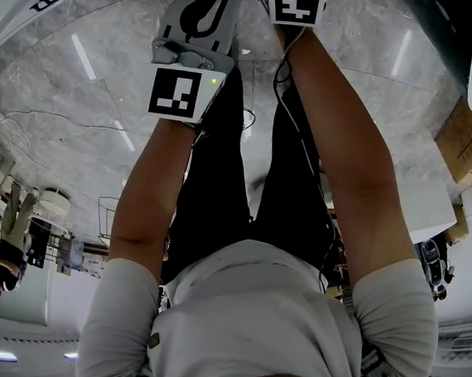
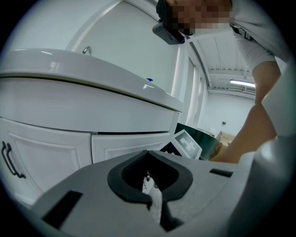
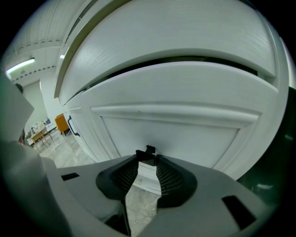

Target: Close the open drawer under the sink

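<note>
On my left, the left gripper [image 2: 148,154] hangs idle in front of the white panelled cabinet door [image 2: 41,157]. Its dark pads are pressed together at the tips, with nothing caught in them. Above it runs the broad white sink counter [image 2: 92,92].

Right of that, the white panelled drawer front [image 3: 185,125] fills the right gripper view, with a dark slot showing along its top edge under the counter lip. I judge from that slot that it has not gone fully home. The right gripper [image 3: 148,159] is up against it, jaws part-spread. They appear to pinch the small black handle [image 3: 148,150], though I see it only end-on at the tips.

My worry is a slip. If the pads ride off that narrow handle as I push, the drawer could stop short or the jaw tips could scrape the painted panel. An off-centre shove could also rack the drawer on its runners.

Below is a glossy grey marble-tile floor [image 1: 80,116] with a brown cardboard box [image 1: 464,147] at the right, and the room is bright and white-walled.
</note>
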The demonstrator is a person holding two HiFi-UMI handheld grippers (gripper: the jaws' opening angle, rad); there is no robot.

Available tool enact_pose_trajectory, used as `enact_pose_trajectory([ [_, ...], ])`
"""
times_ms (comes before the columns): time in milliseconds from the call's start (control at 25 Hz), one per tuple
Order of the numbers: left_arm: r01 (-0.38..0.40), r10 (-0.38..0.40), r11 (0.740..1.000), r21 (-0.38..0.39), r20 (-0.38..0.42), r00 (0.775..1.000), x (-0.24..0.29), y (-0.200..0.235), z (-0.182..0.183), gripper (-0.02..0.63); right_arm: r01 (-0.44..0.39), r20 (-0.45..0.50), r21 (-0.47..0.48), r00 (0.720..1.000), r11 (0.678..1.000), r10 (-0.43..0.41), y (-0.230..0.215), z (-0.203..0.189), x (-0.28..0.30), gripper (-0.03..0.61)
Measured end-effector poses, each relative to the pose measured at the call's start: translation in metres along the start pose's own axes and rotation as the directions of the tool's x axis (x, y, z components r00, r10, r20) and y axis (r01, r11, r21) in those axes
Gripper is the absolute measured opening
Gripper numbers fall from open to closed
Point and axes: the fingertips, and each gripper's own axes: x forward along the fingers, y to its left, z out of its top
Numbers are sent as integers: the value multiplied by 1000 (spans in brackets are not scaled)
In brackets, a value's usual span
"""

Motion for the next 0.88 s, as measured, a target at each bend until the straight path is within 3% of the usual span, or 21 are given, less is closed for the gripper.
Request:
enact_pose_trajectory([
  [280,-11,11,1000,-3,-1,1000,-4,0,-1,9,-2,3,-14,1000,1000,2,0,1,1,146],
  [400,-16,16,1000,2,4,1000,-7,-3,2,9,-5,-8,12,1000,1000,5,-1,-1,-2,220],
  [880,-66,66,998,-4,22,998,-32,-19,18,9,-38,46,58,998,998,35,5,0,-66,224],
])
